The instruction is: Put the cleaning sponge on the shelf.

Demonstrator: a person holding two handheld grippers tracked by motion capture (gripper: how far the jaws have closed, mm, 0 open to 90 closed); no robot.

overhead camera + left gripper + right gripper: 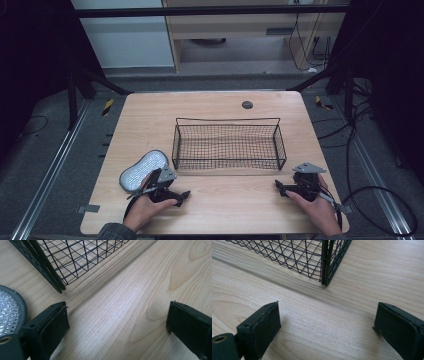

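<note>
A black wire basket (227, 145) stands empty in the middle of the wooden table (215, 107). An oval grey pouch with a sparkly silver top (143, 170) lies on the table left of the basket's near left corner. My left gripper (176, 196) rests open on the table just in front of the pouch, held by a hand. Its view shows the pouch's edge (10, 312) at left and the basket's corner (58, 286). My right gripper (281, 187) rests open near the basket's near right corner (325, 282), nothing between its jaws.
A small dark round grommet (247, 104) sits in the table near its far edge. Cables (380, 200) trail on the floor to the right of the table. Metal frame rails run along both sides.
</note>
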